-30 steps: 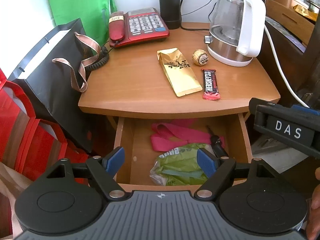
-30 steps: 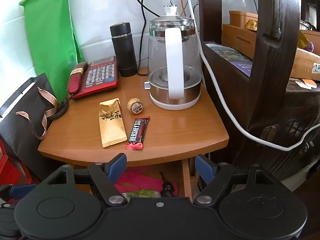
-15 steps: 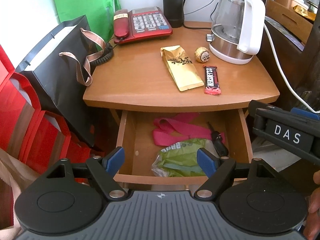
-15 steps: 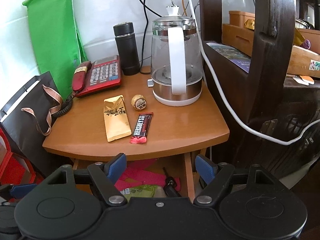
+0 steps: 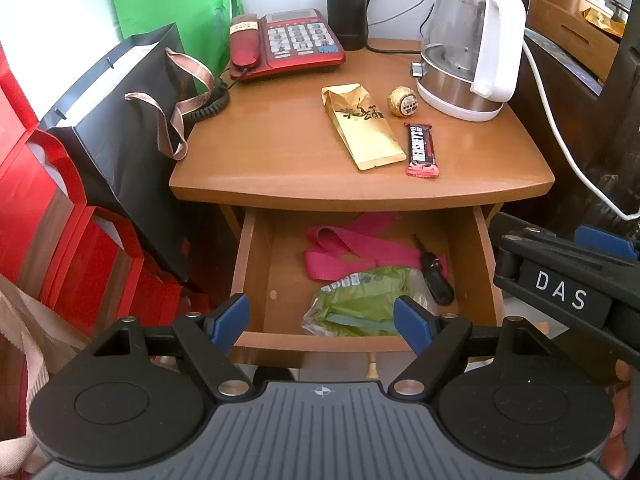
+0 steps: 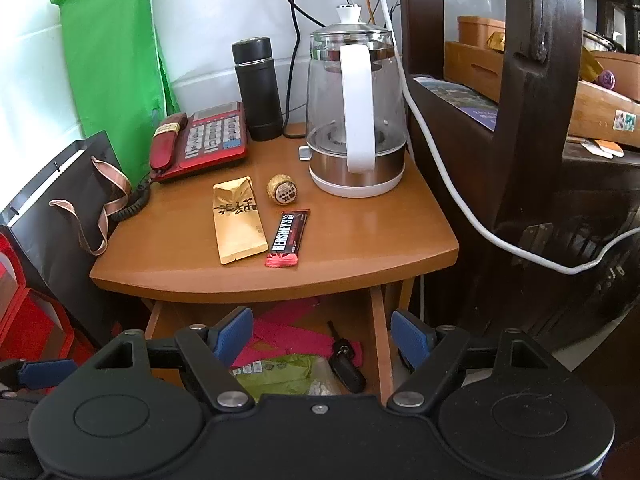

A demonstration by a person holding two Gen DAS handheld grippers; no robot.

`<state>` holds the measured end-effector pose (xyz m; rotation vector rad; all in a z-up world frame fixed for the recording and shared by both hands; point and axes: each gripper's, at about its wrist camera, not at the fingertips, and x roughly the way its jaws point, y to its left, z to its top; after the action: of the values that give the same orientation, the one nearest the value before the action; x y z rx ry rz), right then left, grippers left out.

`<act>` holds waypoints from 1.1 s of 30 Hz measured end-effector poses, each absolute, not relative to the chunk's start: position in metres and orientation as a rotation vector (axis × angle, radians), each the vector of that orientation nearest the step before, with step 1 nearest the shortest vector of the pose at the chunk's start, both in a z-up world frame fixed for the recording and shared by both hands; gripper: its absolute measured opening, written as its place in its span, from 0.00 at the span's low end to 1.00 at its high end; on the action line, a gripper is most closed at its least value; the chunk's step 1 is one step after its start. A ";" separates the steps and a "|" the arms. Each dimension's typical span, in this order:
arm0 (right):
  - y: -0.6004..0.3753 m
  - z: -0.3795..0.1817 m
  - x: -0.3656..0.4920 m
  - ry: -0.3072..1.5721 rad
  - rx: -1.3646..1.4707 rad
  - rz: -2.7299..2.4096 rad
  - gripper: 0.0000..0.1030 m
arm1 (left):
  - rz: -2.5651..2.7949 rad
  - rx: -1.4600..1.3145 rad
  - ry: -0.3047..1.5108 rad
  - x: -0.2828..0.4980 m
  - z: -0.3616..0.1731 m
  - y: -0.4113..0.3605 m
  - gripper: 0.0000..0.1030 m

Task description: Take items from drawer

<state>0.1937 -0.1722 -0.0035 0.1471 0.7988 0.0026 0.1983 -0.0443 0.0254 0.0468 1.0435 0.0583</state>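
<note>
The wooden drawer (image 5: 256, 272) under the side table stands open. In it lie a pink strap (image 5: 352, 252), a green packet (image 5: 360, 304) and a black car key (image 5: 436, 280). The same items show in the right wrist view: strap (image 6: 288, 336), packet (image 6: 280, 372), key (image 6: 346, 368). My left gripper (image 5: 322, 320) is open and empty, in front of and above the drawer. My right gripper (image 6: 322, 338) is open and empty, to the right of the drawer; its side also shows in the left wrist view (image 5: 568, 276).
On the table top (image 5: 280, 152) lie a gold packet (image 5: 362, 130), a foil ball (image 5: 402, 101) and a Hershey's bar (image 5: 421, 150). A red phone (image 5: 286, 44), black flask (image 5: 346, 0) and glass kettle (image 5: 472, 40) stand behind. Black bag (image 5: 120, 120) and red bags (image 5: 48, 208) at left.
Both grippers have drawn back and risen from the table, so the drawer and table look smaller and farther. Both stay open. Nothing in the drawer has moved.
</note>
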 end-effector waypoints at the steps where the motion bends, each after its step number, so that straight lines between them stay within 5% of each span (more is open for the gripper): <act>1: -0.172 -0.003 0.192 0.798 0.147 0.003 0.73 | 0.058 0.048 1.045 0.197 0.025 -0.044 0.80; 33: -0.165 -0.014 0.167 0.820 0.146 -0.009 0.73 | 0.058 0.068 1.077 0.172 0.014 -0.046 0.80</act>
<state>0.1675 -0.1651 -0.0142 0.1456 0.8201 -0.0087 0.1723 -0.0456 0.0139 0.0683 1.0769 0.0581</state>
